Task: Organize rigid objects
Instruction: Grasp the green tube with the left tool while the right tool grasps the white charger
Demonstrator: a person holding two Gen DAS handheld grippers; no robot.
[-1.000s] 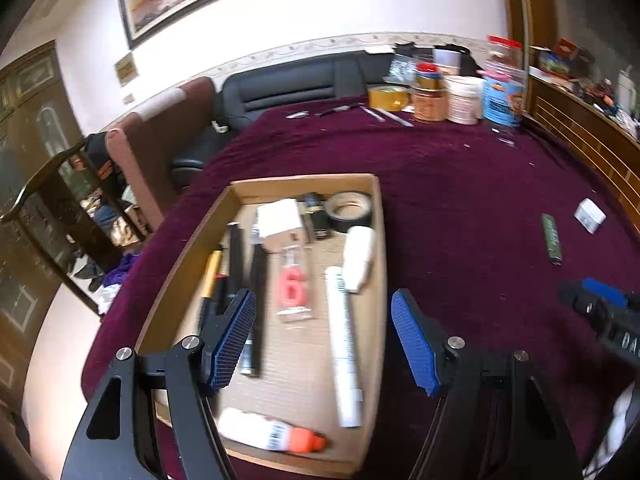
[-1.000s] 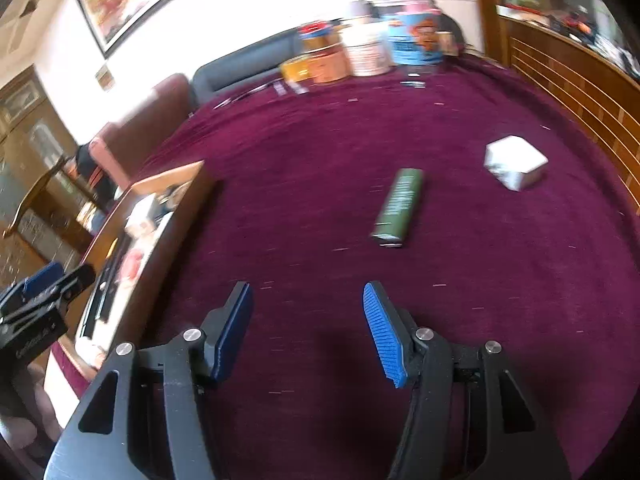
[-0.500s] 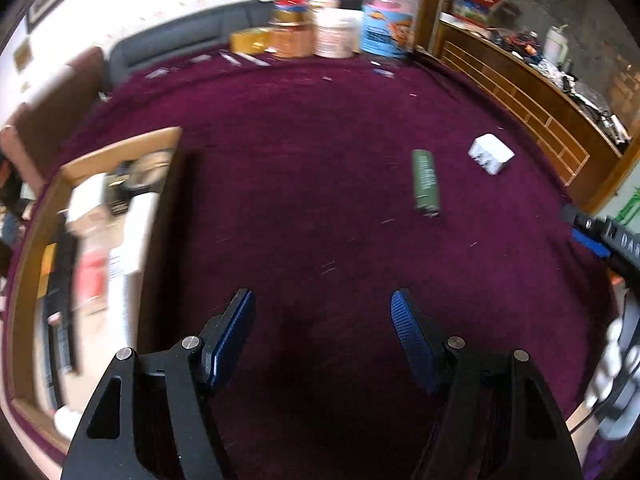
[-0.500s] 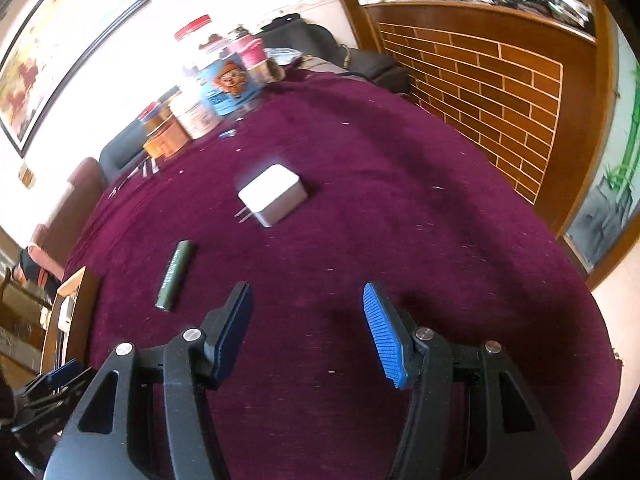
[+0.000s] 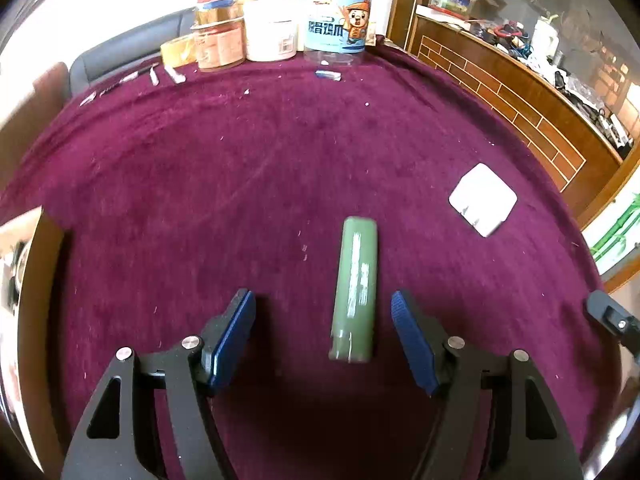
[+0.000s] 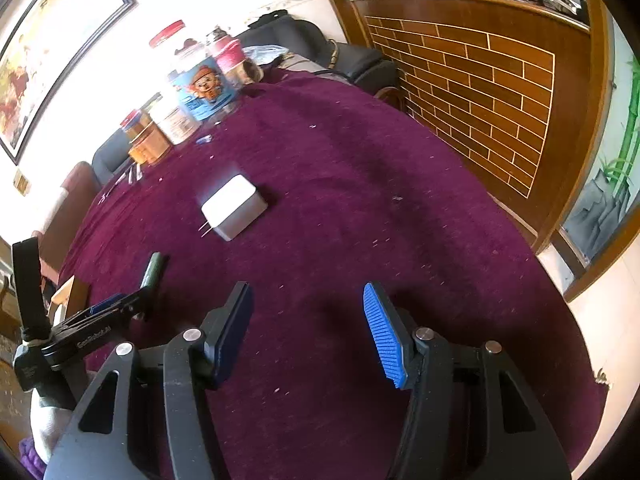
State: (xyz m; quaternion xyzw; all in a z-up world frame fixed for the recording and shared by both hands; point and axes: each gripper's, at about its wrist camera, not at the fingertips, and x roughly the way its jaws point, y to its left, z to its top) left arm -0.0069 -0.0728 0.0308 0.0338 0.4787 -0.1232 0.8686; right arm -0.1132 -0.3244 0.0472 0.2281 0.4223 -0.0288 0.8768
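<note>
Two open tools, left tool (image 5: 322, 336) straddling green cylinder (image 5: 355, 288)

Green cylinder (image 5: 355, 288) lies flat, lower centre of the left wrist frame; white charger block (image 5: 483, 199) sits flat, centre right.

Both wrist views angled down, close over shared tablecloth (image 5: 280, 168).

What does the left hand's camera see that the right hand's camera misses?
Only the left wrist view shows the left gripper from behind, jaws open either side of the green rectangular bar. Only the right wrist view shows the framed painting and the open, empty right gripper. Both show the bar, the white plug-in charger block and the cartoon-labelled clear jar on the purple velvet tablecloth.
</note>
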